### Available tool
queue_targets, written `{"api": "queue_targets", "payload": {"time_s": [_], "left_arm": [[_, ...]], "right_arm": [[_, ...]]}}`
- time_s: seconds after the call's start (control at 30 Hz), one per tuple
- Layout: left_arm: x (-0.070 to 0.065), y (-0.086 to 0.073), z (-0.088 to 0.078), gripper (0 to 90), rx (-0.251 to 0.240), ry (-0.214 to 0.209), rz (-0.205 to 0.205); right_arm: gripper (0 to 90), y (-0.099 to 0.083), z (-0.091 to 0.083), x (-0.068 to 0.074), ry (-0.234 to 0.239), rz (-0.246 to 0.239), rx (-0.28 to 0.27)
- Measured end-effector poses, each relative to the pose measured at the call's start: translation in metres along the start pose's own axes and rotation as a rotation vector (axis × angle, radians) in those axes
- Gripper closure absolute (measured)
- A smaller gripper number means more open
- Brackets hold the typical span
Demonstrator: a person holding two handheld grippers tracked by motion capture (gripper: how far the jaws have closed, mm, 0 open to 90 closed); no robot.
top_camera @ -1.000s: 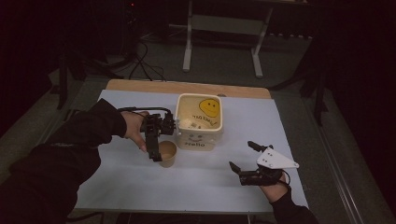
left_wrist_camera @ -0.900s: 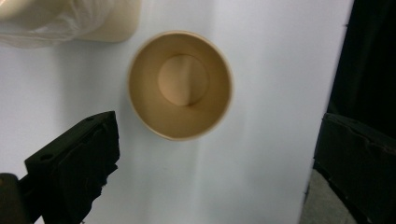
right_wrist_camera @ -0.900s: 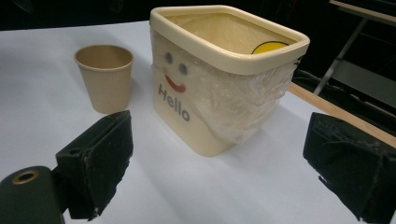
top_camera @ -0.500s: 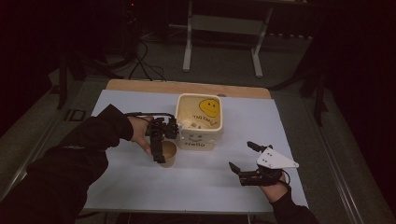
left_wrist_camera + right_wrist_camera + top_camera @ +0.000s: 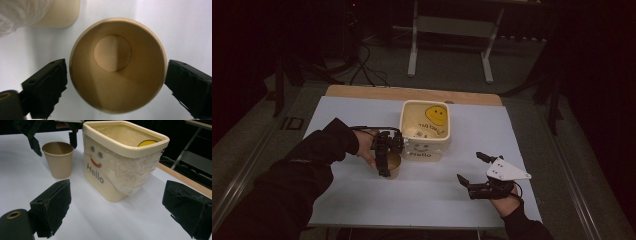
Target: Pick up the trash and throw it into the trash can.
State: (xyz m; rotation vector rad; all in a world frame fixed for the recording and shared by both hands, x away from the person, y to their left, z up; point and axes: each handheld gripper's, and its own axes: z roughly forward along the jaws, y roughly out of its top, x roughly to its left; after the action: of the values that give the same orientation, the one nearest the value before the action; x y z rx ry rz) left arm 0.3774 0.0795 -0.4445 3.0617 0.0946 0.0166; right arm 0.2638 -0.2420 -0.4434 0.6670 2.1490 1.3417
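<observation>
I saw a white counter [image 5: 422, 200] in a dark room. Beside the tub [image 5: 426, 131], my left gripper [image 5: 383, 159] straddled the cup [image 5: 117, 65], fingers open; right gripper [image 5: 474, 172] idled open.

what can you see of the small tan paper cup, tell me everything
The small tan paper cup is round, tapering from a wide rolled rim to a narrower flat base. It looks like plain, unprinted paper with a faint side seam. It stands upright and empty on the white table sheet, just beside the cream square plastic tub with the "Hello" face, apart from it. The left gripper hangs over it, open, with its black fingers on either side of the rim; contact cannot be told.
</observation>
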Motion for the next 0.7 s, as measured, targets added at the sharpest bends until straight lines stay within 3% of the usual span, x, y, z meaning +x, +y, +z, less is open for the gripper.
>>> {"api": "queue_targets", "payload": {"time_s": [0.13,0.3,0.7], "left_arm": [[0.0,0.002,0.003,16.0,0.001,0.017,0.007],[0.0,0.001,0.004,19.9,-0.01,0.012,0.049],[0.003,-0.011,-0.01,26.4,-0.05,-0.027,0.027]], "right_arm": [[8.3,0.0,0.001,0.0,0.0,-0.002,0.002],[8.3,0.0,0.001,0.0,0.001,-0.002,0.004],[8.3,0.0,0.001,0.0,-0.003,0.002,-0.001]]}}
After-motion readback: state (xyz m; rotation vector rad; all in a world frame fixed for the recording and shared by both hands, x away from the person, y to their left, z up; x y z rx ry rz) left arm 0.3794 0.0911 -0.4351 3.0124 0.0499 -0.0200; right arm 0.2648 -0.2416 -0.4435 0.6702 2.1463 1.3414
